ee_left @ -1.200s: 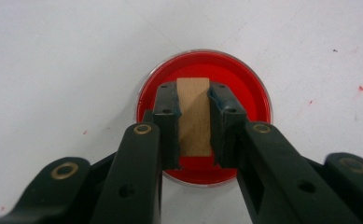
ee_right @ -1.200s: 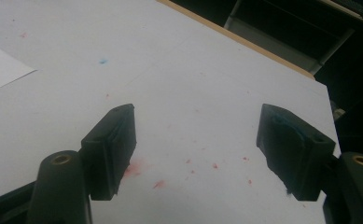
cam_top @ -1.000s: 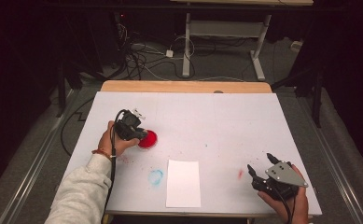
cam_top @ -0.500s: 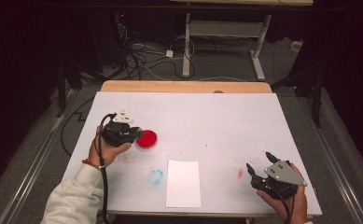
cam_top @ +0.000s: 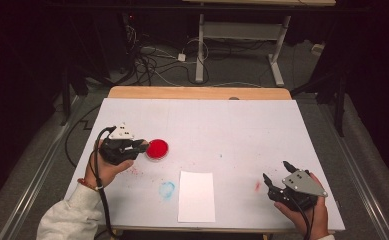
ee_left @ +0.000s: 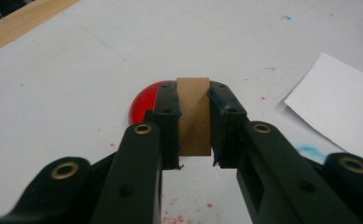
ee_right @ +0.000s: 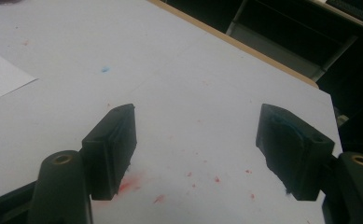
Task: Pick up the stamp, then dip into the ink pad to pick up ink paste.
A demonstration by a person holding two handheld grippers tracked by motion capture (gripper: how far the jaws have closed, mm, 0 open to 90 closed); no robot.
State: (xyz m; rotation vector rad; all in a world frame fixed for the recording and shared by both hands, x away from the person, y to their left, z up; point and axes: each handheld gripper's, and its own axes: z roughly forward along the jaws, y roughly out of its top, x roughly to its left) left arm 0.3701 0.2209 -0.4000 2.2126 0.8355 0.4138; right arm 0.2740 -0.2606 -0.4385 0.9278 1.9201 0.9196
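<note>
Room, high view: dark, with cables on the floor and a table frame behind; a white-covered table (cam_top: 217,125) with a bare wooden strip (cam_top: 197,93) along its far edge.
Table marks, high view: a blue smear (cam_top: 167,189) left of a white sheet of paper (cam_top: 197,196) near the front edge; a small red smear (cam_top: 257,186) further right.
Red dish, high view: a round red dish (cam_top: 157,149) lies flat left of centre, well behind the paper.
Left gripper, high view: the left gripper (cam_top: 141,146) is held low over the table, its tips just beside the dish's left edge, a grey plate on top and a cable trailing back past a white sleeve (cam_top: 67,217).
Right gripper, high view: the right gripper (cam_top: 278,178) sits at the front right corner, jaws spread, tips near the red smear.
Left gripper view: the left gripper (ee_left: 193,114) is clamped on a brown block (ee_left: 193,116), upright between the two pads; the red dish (ee_left: 144,102) shows just behind the left jaw, touching or not I cannot tell; the paper (ee_left: 338,105) is at right, a blue smear (ee_left: 310,151) beside the right jaw, and red specks on the white surface below.
Right gripper view: the right gripper (ee_right: 195,140) is released, jaws wide apart with nothing between them; red specks and a red smear (ee_right: 128,183) by the left jaw; a paper corner (ee_right: 2,77) at far left.
</note>
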